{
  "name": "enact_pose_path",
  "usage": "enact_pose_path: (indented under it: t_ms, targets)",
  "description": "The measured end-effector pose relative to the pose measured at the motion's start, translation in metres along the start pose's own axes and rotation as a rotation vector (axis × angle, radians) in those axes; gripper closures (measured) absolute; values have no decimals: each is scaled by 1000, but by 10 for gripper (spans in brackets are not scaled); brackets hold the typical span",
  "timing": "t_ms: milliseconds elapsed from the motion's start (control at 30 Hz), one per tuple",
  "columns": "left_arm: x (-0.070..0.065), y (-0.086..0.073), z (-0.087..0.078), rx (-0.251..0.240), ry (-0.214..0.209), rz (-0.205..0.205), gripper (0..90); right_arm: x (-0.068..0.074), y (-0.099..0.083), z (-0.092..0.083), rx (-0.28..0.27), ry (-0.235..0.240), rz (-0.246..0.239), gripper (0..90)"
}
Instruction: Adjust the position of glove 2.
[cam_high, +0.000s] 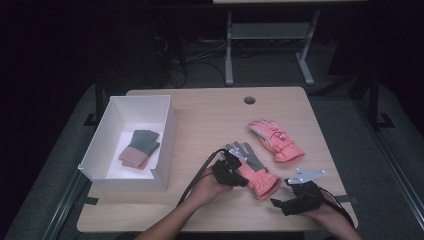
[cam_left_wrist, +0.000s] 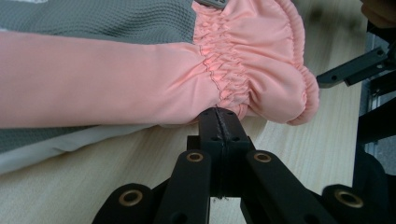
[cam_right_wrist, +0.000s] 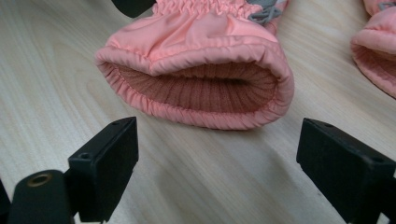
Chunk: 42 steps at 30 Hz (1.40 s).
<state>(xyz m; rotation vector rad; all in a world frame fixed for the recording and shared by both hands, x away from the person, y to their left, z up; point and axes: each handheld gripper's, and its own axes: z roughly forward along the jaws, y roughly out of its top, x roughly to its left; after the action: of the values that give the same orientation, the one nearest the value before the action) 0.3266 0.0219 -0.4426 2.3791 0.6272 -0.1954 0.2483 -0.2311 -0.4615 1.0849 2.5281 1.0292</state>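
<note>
Pale wood table (cam_high: 210, 125) | left tongs (cam_left_wrist: 218, 122) pinch ruched pink glove (cam_left_wrist: 243, 70) | right tongs (cam_right_wrist: 217, 154) gape, empty

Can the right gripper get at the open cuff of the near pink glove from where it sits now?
Probably yes. The right gripper has its jaws wide open, facing the near pink glove cuff-on, with only bare table between. The left gripper is shut at the glove's side, clear of that path.
</note>
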Motion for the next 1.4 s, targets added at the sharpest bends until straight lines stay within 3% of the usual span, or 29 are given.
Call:
enact_pose_path:
  t_ms: [133, 233, 433, 600, 767, 900, 1067, 1133, 1400]
  targets:
    - [2, -5, -9, -29, 6, 13, 868, -2, 1, -2, 14, -3, 12, 119]
    - [3, -12, -21, -49, 36, 30, 815, -4, 3, -5, 20, -5, 19, 114]
    - [10, -30, -39, -59, 59, 46, 593, -7, 4, -11, 25, -2, 34, 135]
    - [8, -47, -54, -63, 93, 105, 423, -6, 7, -13, 41, -8, 47, 135]
    - [7, -65, -61, -76, 117, 113, 295, -11, 8, -17, 37, -22, 67, 149]
    - [7, -73, -64, -82, 140, 125, 229, -16, 13, -23, 26, -22, 93, 179]
    - [9, -78, -67, -101, 159, 106, 170, -25, 24, -30, -7, -37, 99, 224]
    - [10, -79, -67, -117, 155, 93, 154, -30, 29, -31, -15, -48, 108, 236]
    - [6, -89, -66, -107, 151, 103, 143, -48, 55, -22, -25, -69, 95, 308]
